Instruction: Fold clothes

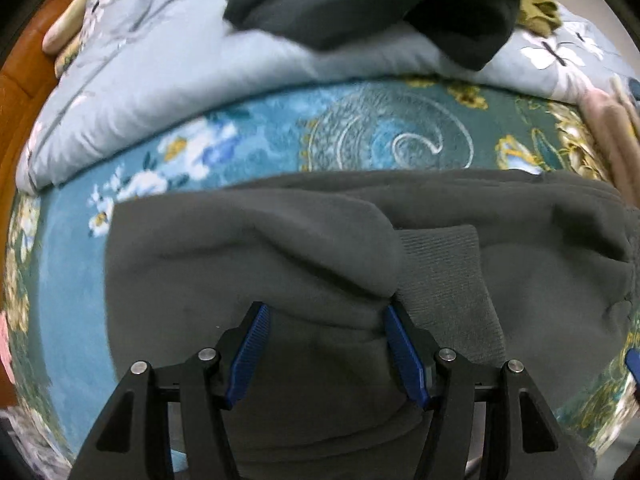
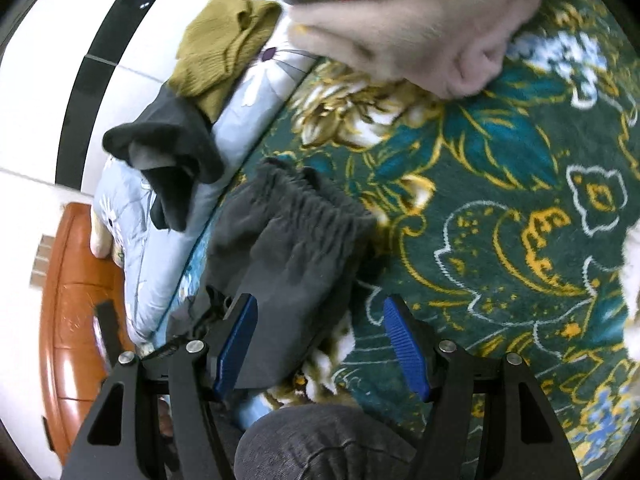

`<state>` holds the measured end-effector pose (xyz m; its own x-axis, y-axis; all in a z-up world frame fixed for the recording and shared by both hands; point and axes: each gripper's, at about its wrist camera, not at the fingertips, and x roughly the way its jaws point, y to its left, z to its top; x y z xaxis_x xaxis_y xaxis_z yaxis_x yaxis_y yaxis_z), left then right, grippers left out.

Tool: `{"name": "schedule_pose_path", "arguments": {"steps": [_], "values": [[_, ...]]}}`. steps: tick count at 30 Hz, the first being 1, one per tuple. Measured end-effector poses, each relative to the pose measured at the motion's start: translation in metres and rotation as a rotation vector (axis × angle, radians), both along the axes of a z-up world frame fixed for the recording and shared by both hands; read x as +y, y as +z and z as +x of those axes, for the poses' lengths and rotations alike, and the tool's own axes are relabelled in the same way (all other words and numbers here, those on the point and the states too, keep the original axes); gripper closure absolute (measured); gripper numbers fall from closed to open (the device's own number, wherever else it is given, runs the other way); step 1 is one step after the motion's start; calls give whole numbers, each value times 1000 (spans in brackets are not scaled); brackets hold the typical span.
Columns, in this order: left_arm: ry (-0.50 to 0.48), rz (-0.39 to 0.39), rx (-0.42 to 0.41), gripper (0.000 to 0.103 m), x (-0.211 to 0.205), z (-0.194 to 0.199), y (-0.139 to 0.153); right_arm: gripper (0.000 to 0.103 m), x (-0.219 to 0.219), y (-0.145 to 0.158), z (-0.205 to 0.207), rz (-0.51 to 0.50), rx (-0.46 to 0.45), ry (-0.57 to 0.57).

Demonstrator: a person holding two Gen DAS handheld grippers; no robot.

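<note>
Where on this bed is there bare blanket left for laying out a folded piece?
Free: the teal strip between the light blue quilt and the grey trousers; and the green floral stretch beside their waistband, below the beige garment. Crowded: the quilt, with black and olive clothes.

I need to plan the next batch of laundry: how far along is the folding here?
Done: nothing shows as a finished fold. In hand: the grey trousers lie partly doubled on the floral blanket, with the left hand-held gripper open over them and the right hand-held gripper open at their edge. Left: the black garment, olive sweater and pink garment lie unfolded.
</note>
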<state>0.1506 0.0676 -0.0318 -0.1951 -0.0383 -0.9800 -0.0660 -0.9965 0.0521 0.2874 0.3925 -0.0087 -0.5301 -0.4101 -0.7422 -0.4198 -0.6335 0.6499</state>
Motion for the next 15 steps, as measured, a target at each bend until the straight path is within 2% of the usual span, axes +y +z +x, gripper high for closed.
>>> {"name": "schedule_pose_path", "arguments": {"steps": [4,8,10,15], "values": [[-11,22,-27,37,-5,-4,0,36,4,-21,-15,-90,-11,-14],[65,140,-39,38,-29,-3,16,36,7,-36,-30,-186,19,-37],[105,209,-18,37,-45,1,29,36,8,-42,-37,-206,27,-45],[134,290,79,37,-85,17,68,36,11,-58,-46,-274,36,-90]]}}
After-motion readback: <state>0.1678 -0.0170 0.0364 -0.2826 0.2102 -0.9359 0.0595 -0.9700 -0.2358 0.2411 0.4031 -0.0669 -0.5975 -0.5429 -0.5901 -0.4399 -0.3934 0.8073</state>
